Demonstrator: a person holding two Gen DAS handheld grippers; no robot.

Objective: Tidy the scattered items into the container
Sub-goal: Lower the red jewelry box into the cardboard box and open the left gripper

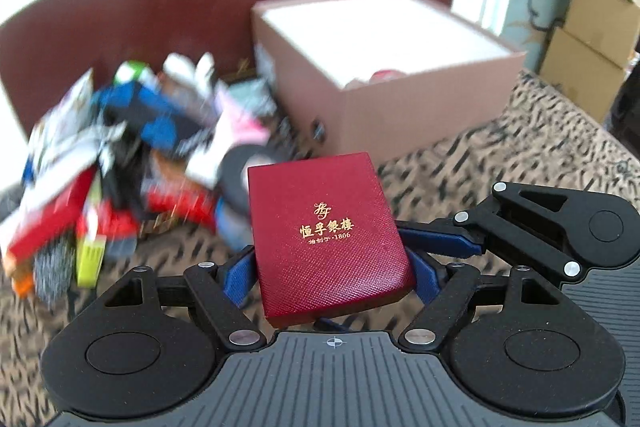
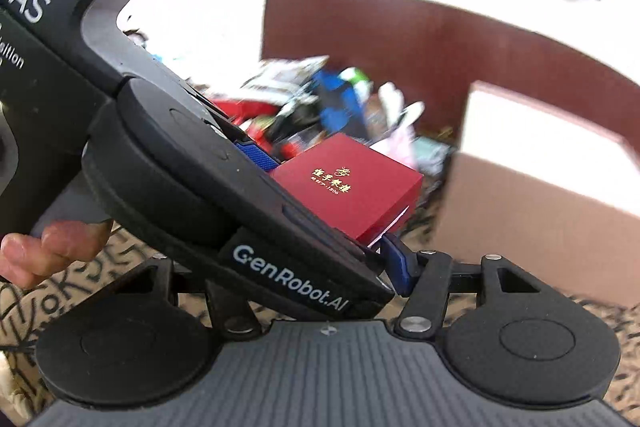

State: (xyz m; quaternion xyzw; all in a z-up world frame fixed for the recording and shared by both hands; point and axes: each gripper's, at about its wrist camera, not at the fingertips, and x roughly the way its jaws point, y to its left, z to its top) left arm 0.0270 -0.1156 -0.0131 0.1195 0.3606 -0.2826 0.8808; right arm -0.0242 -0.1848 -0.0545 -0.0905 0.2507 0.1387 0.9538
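The red box sits pinched between the blue pads of the left gripper, lifted clear of the patterned cloth; the right gripper lies just beside it, whether it grips cannot be told; the open cardboard container stands beyond, the jumbled pile to its left.

1. Red box: flat, textured dark-red case with gold lettering on its closed lid, raised and tilted in the near middle.
2. Container: open pinkish cardboard box, upright at the far right, white inside.
3. Scattered items: blurred, colourful heap of packets lying at the left, beside the container.
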